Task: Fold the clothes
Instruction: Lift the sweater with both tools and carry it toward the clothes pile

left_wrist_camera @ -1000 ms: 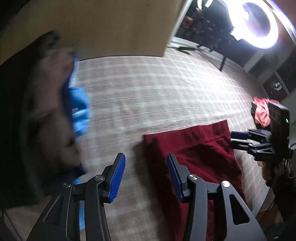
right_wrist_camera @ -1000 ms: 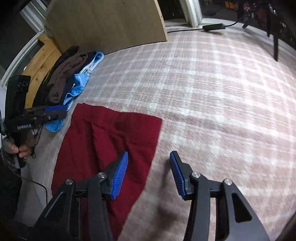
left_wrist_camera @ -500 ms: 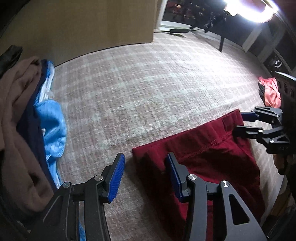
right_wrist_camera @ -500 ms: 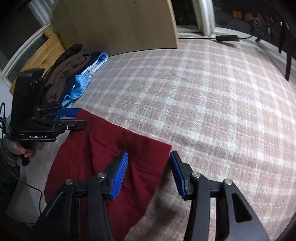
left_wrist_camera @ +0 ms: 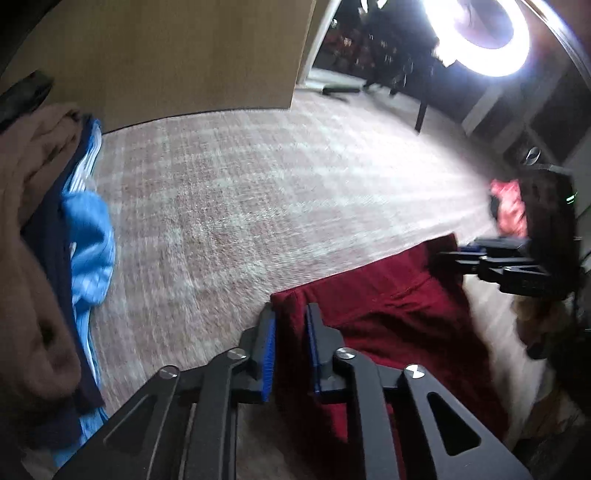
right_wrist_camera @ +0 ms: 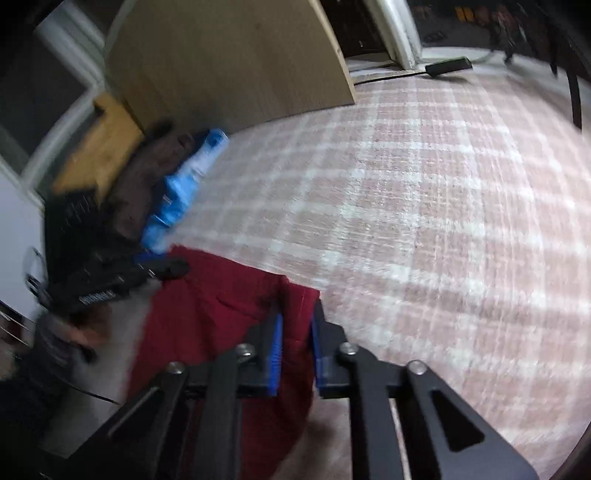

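A dark red garment (left_wrist_camera: 388,317) lies on the checked cloth surface; it also shows in the right wrist view (right_wrist_camera: 221,306). My left gripper (left_wrist_camera: 290,332) is shut on the garment's left far corner, with red cloth pinched between the blue pads. My right gripper (right_wrist_camera: 297,325) is shut on the garment's right far corner. The right gripper shows at the right in the left wrist view (left_wrist_camera: 491,258). The left gripper shows at the left in the right wrist view (right_wrist_camera: 155,269). Both views are blurred by motion.
A pile of brown, navy and light blue clothes (left_wrist_camera: 55,229) lies at the left, also in the right wrist view (right_wrist_camera: 166,184). A pink-red garment (left_wrist_camera: 509,206) lies at the far right. A wooden panel (left_wrist_camera: 166,55) stands behind. A ring light (left_wrist_camera: 476,33) glares.
Both grippers have closed on the far corners of the red garment; they were open above it before. Both cameras have moved closer to the cloth.
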`<state>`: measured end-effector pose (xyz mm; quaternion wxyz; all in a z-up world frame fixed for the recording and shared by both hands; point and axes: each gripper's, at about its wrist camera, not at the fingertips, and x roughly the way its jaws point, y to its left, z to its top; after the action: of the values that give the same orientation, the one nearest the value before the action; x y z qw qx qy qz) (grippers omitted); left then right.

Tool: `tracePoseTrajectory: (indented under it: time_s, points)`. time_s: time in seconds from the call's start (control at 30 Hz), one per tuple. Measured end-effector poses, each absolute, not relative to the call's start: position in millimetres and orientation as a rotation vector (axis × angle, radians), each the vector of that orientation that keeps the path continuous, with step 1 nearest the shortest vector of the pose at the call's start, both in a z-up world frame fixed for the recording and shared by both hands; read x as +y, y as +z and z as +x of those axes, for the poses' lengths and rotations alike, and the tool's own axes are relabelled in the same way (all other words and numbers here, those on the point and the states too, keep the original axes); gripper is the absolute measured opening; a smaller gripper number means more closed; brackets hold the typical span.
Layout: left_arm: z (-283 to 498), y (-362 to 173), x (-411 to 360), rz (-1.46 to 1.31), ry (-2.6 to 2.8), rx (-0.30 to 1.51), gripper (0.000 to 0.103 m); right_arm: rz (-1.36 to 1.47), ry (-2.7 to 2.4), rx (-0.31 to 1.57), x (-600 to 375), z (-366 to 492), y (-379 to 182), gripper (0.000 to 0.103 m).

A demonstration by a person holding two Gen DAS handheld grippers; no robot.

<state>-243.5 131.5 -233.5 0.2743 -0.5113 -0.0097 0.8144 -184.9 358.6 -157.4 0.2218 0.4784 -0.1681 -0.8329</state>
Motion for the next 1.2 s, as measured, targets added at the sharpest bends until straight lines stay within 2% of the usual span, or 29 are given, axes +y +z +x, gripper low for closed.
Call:
tracePoseTrajectory:
  time_s: [0.1, 0.17, 0.33, 0.53, 0.6, 0.8, 1.0, 1.2]
  points:
    - [-229, -212, 121, -1.297, 2.205, -0.109, 0.010, 1.227, -2.299, -0.533, 364, -165, -133, 0.011]
    - [-216, -188, 116, -1.212, 2.235, -0.121, 0.010, 1.127, -2.320, -0.507, 362, -142, -103, 0.011]
    - [-150, -98, 91, -0.996, 2.346, -0.061, 0.010, 0.885, -2.389, -0.305, 342, -79, -19, 0.011]
    - [-122, 6, 48, -0.742, 2.449, 0.013, 0.010, 0.757, -2.396, -0.157, 317, -59, 41, 0.010]
    - [-132, 17, 41, -0.795, 2.489, -0.055, 0.010, 0.714, -2.395, -0.109, 309, -52, 61, 0.010]
    - [-75, 45, 21, -0.692, 2.574, -0.001, 0.010, 0.593, -2.381, 0.023, 285, -32, 117, 0.010]
    - [-45, 75, -24, -0.704, 2.676, 0.084, 0.011, 0.560, -2.311, 0.095, 230, -29, 128, 0.010]
    - [-64, 79, -79, -0.737, 2.747, 0.157, 0.011, 0.609, -2.303, 0.062, 170, -74, 123, 0.010]
